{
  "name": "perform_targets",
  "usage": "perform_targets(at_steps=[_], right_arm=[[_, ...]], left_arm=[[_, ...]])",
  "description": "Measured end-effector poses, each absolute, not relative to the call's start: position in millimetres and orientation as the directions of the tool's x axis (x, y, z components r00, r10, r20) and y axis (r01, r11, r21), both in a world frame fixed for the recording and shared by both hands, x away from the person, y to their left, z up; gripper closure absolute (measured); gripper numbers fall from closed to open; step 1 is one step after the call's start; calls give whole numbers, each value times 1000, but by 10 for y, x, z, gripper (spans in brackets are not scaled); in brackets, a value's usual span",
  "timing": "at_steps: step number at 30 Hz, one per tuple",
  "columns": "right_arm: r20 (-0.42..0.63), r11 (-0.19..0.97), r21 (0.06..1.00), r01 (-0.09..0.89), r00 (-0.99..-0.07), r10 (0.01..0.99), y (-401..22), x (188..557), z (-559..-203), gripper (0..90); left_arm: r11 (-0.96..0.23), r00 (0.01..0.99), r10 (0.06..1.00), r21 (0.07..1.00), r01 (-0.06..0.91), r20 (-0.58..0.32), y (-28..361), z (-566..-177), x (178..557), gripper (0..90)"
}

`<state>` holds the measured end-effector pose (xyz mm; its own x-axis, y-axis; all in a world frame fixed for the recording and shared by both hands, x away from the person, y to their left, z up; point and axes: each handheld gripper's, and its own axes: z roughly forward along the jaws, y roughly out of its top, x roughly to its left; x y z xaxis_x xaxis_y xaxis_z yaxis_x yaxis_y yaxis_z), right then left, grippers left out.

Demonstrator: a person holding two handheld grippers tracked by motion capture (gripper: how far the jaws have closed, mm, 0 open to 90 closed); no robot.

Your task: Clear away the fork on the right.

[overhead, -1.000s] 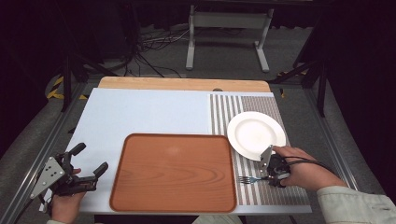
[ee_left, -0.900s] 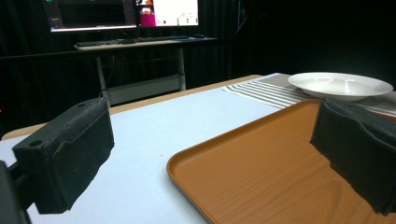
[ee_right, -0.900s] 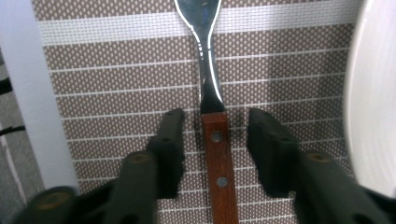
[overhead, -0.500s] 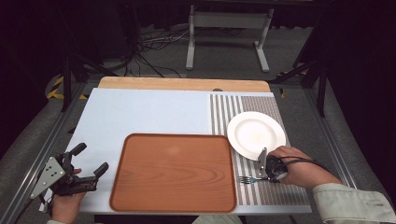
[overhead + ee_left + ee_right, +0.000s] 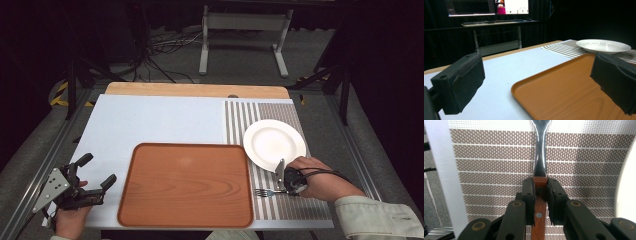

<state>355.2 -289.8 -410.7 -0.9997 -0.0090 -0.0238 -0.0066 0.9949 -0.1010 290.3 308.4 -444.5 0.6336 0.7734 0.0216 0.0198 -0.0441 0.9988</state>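
My right gripper (image 5: 540, 195) has just closed, clamping the fork's wooden handle (image 5: 539, 212), apparently flat on the striped placemat (image 5: 499, 170); left gripper (image 5: 95, 172) stands open, empty.

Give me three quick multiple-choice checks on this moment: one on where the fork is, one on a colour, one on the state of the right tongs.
1. Where does the fork lie?
A. On the striped placemat
B. On the tray
C. On the plate

2. What colour is the plate?
A. Brown
B. White
C. Blue

3. How are the right tongs?
A. Wide open above the tray
B. Shut on the plate's rim
C. Closed on the fork's wooden handle

Answers:
1 A, its tines rest on the stripes beside the tray.
2 B, it shows white in the high view.
3 C, the right gripper view shows both pads pressing the handle.
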Motion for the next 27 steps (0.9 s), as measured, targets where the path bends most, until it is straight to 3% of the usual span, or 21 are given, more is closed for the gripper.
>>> perform_targets(at_steps=[16,27], right_arm=[[-94,997,-69,18,-996,11,-2799,3574,-3659,778],[-129,998,3,68,-989,68,-2750,3599,-3421,778]], left_arm=[[-40,633,774,999,14,22,3099,-4435,2897,2],[-41,632,774,999,11,25,3099,-4434,2898,2]])
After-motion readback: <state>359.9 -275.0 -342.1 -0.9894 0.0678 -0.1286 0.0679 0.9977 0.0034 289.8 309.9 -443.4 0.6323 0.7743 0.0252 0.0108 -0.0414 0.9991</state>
